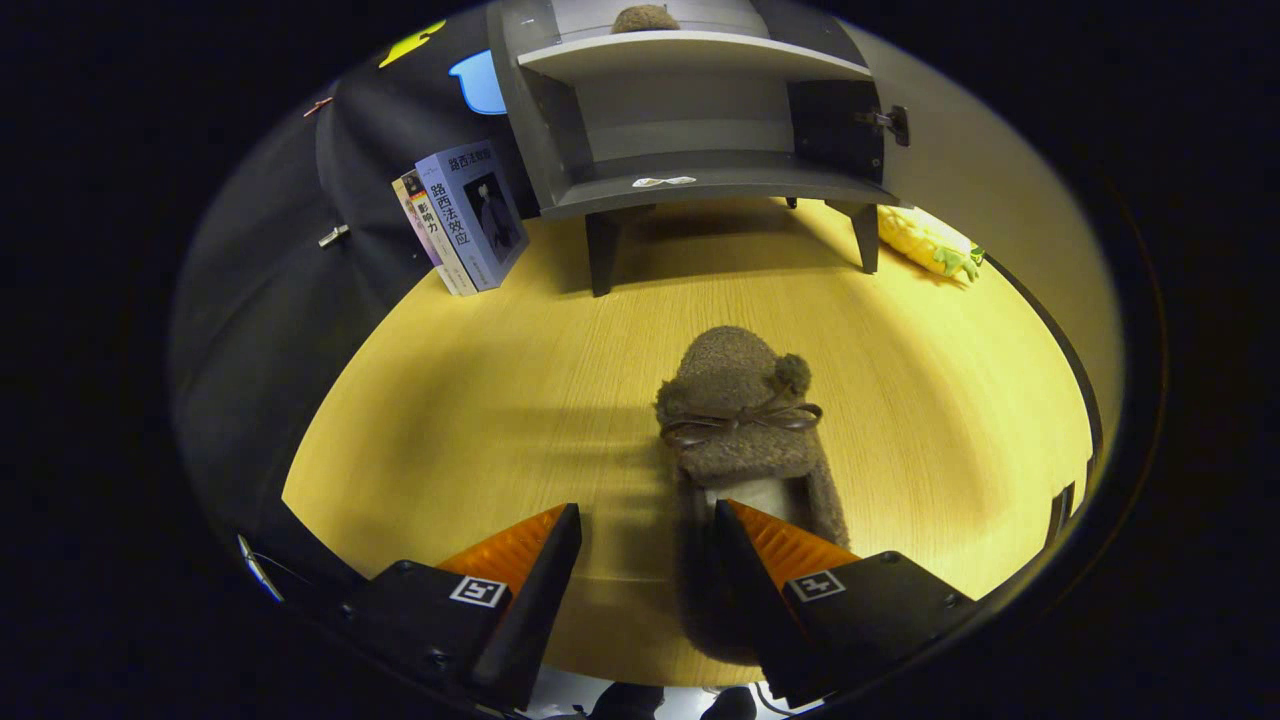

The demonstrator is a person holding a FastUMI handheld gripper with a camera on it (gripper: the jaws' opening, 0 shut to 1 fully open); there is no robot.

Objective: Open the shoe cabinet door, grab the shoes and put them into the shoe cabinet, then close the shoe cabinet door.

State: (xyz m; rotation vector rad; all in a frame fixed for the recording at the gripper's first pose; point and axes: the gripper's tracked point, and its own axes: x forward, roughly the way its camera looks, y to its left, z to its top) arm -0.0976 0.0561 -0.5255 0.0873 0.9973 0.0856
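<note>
Claw (645, 535) agape over one slipper (745, 420).

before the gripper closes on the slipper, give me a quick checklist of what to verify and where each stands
1. Cabinet door open: ok, it is swung aside and the shelves show.
2. Lower shelf free for the slipper: ok, just a small pale scrap lies on it.
3. Gripper open: ok, the fingers stand apart.
4. Slipper between the fingers: not ok, its heel sits at the right finger, off centre.
5. Fingers pressing the slipper: cannot tell, the right one overlaps its opening.
6. Path to the cabinet: ok, bare table ahead; the books stand off to the left.
</note>
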